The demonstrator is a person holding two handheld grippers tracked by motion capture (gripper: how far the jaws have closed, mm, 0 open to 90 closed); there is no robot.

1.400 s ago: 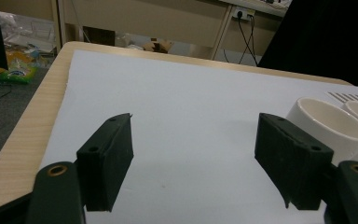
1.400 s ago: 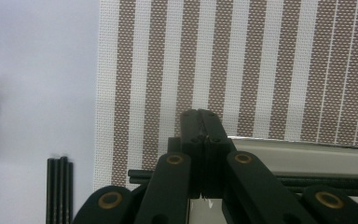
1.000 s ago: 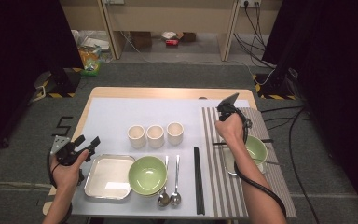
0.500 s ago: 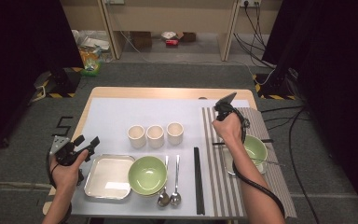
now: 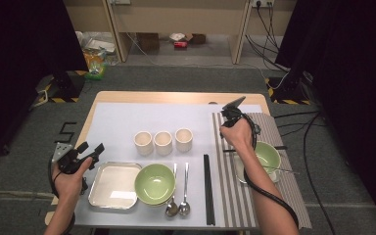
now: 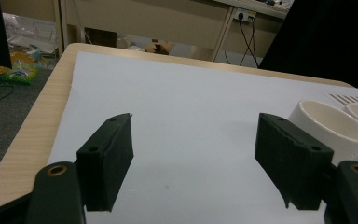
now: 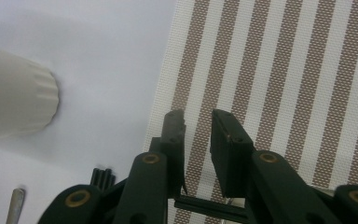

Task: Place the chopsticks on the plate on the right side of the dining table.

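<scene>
My right gripper (image 5: 231, 117) hangs over the left edge of the striped placemat (image 5: 230, 196), held in a hand above the mat. In the right gripper view my right gripper (image 7: 198, 140) has just been opening its jaws; a narrow gap shows between them with nothing in it. My left gripper (image 5: 92, 148) hovers at the table's left edge beside the metal tray (image 5: 113, 185). In the left gripper view my left gripper (image 6: 193, 163) stands wide open over the bare white sheet (image 6: 191, 98), holding nothing.
Three cream cups (image 5: 163, 142) stand in a row mid-table. A green bowl (image 5: 154, 183), two spoons (image 5: 178, 193) and black chopsticks (image 5: 208, 188) lie near the front. Another green bowl (image 5: 268, 155) sits on the placemat behind the right forearm.
The right hand has edged slightly to the left over the placemat. The left hand and the tableware stay where they were.
</scene>
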